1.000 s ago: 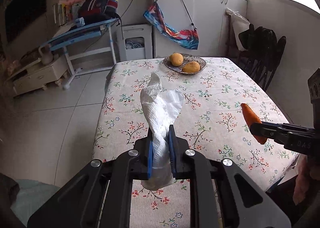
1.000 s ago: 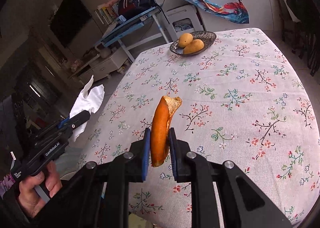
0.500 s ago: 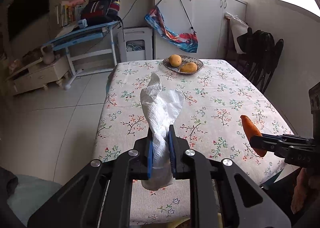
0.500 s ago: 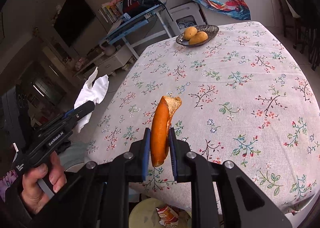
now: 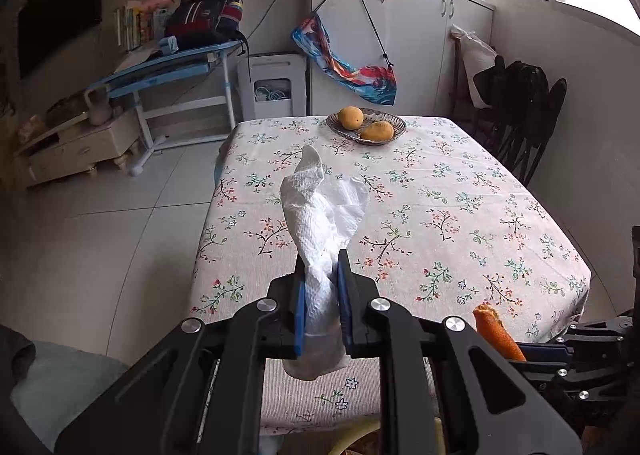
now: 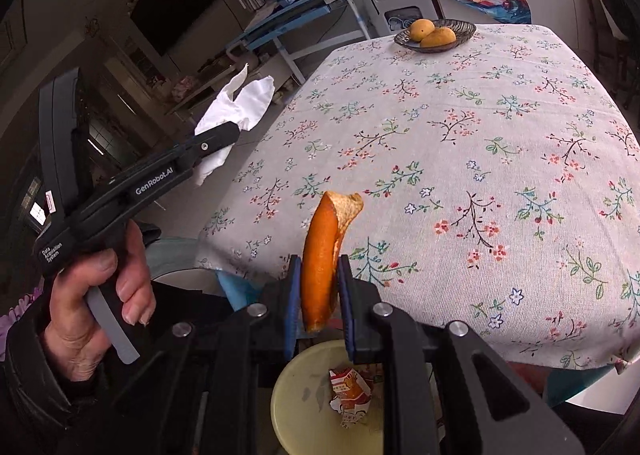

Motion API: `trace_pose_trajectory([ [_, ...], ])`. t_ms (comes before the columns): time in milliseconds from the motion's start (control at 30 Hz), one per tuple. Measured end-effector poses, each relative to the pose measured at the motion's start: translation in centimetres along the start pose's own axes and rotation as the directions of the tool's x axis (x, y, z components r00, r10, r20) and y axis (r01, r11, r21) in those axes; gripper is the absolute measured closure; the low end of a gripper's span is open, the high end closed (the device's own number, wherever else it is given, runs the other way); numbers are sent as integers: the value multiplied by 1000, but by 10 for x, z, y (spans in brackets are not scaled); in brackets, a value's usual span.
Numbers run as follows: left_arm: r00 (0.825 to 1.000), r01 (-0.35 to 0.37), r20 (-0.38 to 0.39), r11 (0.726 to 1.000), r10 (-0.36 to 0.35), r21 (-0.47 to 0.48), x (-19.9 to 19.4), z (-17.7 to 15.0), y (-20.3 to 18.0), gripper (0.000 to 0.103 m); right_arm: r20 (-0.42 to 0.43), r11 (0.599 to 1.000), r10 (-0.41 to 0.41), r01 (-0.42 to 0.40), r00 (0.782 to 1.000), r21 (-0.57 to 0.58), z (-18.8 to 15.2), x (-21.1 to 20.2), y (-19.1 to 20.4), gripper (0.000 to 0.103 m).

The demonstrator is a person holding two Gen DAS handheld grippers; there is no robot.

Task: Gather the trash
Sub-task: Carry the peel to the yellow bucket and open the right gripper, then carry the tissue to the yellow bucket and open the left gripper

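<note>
My left gripper (image 5: 321, 295) is shut on a crumpled white paper towel (image 5: 320, 215), held upright just off the near edge of the table. It also shows in the right wrist view (image 6: 236, 103). My right gripper (image 6: 319, 295) is shut on an orange peel (image 6: 326, 251), held above a yellow-green trash bin (image 6: 296, 395) below the table's near edge. The bin holds a crumpled red and white wrapper (image 6: 350, 391). The peel's tip shows in the left wrist view (image 5: 494, 329).
The table with a floral cloth (image 5: 420, 207) carries a dish with two mangoes (image 5: 366, 125) at its far end. Dark chairs (image 5: 520, 115) stand at the right. A blue desk (image 5: 172, 67) and a low cabinet (image 5: 72, 147) stand at the left over tiled floor.
Both grippers have drawn back from over the table past its near edge, holding their loads. The trash bin has come into the right wrist view under the peel.
</note>
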State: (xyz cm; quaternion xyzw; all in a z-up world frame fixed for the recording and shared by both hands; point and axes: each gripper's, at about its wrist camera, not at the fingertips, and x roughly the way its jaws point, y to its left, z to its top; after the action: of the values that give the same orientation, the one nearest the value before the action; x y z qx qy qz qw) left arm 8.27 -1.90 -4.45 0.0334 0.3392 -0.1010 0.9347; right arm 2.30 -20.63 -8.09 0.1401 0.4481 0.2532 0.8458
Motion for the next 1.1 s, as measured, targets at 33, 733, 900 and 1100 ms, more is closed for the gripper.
trace_pose_trajectory([
  [33, 1000, 1, 0, 1000, -1, -1, -1, -1, 0, 89, -13, 1000, 5, -5, 1000, -5, -4, 1, 2, 84],
  [733, 1000, 4, -2, 1000, -4, 1, -6, -6, 1, 89, -245, 997, -29, 12, 969, -72, -62, 25, 26, 60],
  [900, 1000, 20, -11, 1000, -20, 3, -14, -24, -3, 89, -127, 999, -52, 50, 991, -18, -50, 9, 17, 47],
  [1100, 997, 56, -63, 998, -53, 38, -20, -50, -25, 89, 44, 991, -109, 105, 993, 88, -37, -19, -4, 42],
])
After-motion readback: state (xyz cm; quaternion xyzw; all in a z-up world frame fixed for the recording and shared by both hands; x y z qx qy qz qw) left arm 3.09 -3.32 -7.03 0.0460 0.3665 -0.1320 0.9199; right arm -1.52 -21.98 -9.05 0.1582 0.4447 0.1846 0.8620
